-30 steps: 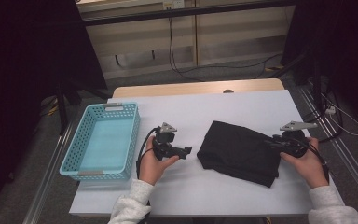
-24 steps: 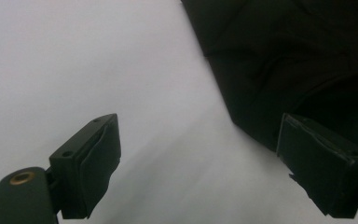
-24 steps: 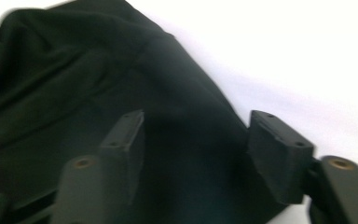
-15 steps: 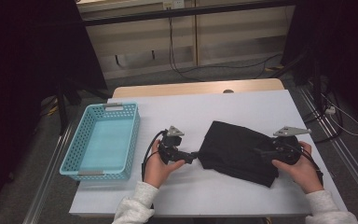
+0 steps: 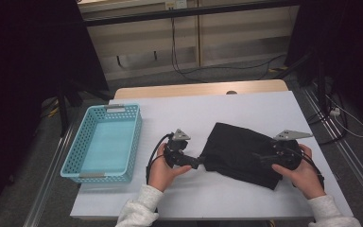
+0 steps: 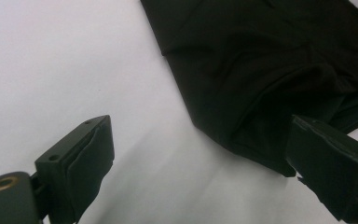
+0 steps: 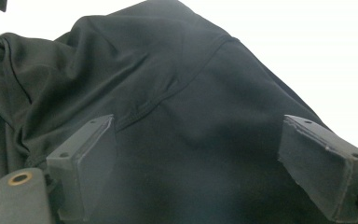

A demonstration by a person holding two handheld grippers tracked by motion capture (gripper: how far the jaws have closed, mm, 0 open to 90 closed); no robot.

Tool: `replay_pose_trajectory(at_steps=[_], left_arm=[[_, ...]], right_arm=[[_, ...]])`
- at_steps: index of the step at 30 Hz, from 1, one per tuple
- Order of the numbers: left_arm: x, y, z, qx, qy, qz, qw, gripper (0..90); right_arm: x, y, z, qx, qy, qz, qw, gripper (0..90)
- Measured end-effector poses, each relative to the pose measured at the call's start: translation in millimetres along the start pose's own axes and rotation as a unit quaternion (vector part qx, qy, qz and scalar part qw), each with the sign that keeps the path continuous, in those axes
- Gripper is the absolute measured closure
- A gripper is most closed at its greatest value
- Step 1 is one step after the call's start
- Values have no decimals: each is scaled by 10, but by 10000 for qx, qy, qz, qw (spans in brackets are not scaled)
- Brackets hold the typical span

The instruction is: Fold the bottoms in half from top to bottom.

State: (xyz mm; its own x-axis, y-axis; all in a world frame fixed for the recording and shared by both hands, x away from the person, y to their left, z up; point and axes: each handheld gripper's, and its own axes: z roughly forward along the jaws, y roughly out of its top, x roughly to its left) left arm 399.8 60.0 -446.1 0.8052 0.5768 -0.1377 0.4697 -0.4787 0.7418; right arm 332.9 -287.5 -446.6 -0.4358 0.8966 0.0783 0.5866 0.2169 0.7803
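A light-blue basket (image 5: 101, 144) sits empty at the table's (image 5: 246, 106) left edge. Beside it, the left gripper (image 5: 199, 163) has closed in on the near-left corner of the folded black garment (image 5: 241, 150) at mid-table, jaws spread and gripping nothing. The right gripper (image 5: 263, 159), its jaws just opened, now hovers over the cloth's right side, holding nothing; both seem poised to pinch. Bare tabletop surrounds the garment.

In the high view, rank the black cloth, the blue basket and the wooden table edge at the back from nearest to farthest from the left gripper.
From the left gripper:
1. black cloth, right at its jaws, to the right
2. blue basket, to the left
3. wooden table edge, at the back
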Motion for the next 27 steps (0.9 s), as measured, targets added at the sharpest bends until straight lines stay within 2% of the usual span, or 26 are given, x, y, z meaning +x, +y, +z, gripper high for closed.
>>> replay_pose_trajectory(at_steps=[1, 4, 7, 9, 10, 12, 13, 15, 17, 19, 22, 27], left_arm=[[-5, 4, 1, 37, -6, 42, 10000, 104], [-37, -2, 20, -52, -24, 103, 9999, 165], [-77, -3, 42, 12, -48, 282, 9996, 233], [-92, -2, 56, -17, -63, 278, 9996, 276], [-108, 3, 77, 10, -101, 377, 9992, 329], [-129, 0, 103, -15, -99, 351, 9993, 368], [-131, 1, 112, 61, -172, 423, 9989, 417], [-147, -11, 138, 23, -153, 401, 9991, 492], [-184, -34, 177, 98, -202, 416, 9989, 570], [-209, -39, 168, 161, -173, 485, 9985, 675], [-220, -25, 131, 129, -165, 487, 9986, 775], [-210, -45, 122, 171, -160, 305, 9993, 821]], right_arm=[[0, 2, -2, -12, 1, -2, 10000, 113], [10, -3, -2, -15, 7, -7, 10000, 113], [22, -10, -15, -4, -19, -49, 10000, 114], [23, -13, -23, 0, -30, -50, 10000, 114], [18, -17, -38, -26, -17, -46, 10000, 117], [8, -20, -51, -51, -47, -46, 10000, 118], [3, -22, -56, -45, -49, -13, 10000, 119], [-12, -27, -58, -61, -45, 9, 10000, 119], [-13, -30, -61, -50, -46, 7, 10000, 119], [-4, -33, -75, -43, -72, 6, 10000, 121], [-4, -39, -85, -72, -60, -15, 10000, 123], [-31, -45, -109, -102, -89, 32, 9999, 124]])
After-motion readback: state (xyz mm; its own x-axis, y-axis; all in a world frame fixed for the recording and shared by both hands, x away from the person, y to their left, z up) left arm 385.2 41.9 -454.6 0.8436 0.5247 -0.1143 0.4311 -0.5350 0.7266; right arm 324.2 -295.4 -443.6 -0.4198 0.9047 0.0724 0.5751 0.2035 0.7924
